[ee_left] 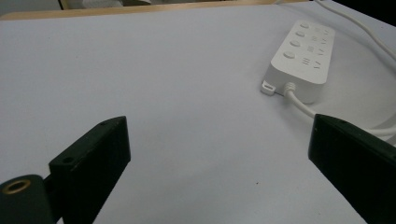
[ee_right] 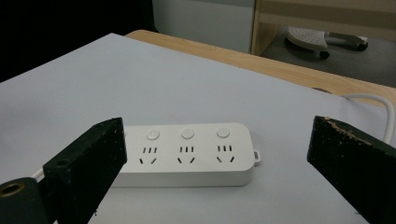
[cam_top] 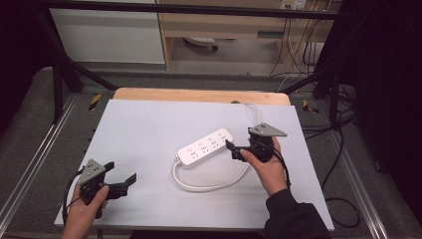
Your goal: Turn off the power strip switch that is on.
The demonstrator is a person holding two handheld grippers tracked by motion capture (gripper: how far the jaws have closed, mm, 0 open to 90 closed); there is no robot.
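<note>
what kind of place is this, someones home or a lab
Most likely a lab or recording workspace, not a home. A black metal frame surrounds the white-topped table, loose cables hang by the back wall, and the table holds just a white power strip, with the right gripper beside it.

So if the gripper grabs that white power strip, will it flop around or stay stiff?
The power strip looks like a hard plastic box, so it would probably stay stiff. Its smooth, rounded sides might be a bit slippery between the open right gripper. The cord lies in a loose curve on the table, so it would likely dangle and drag behind.
</note>
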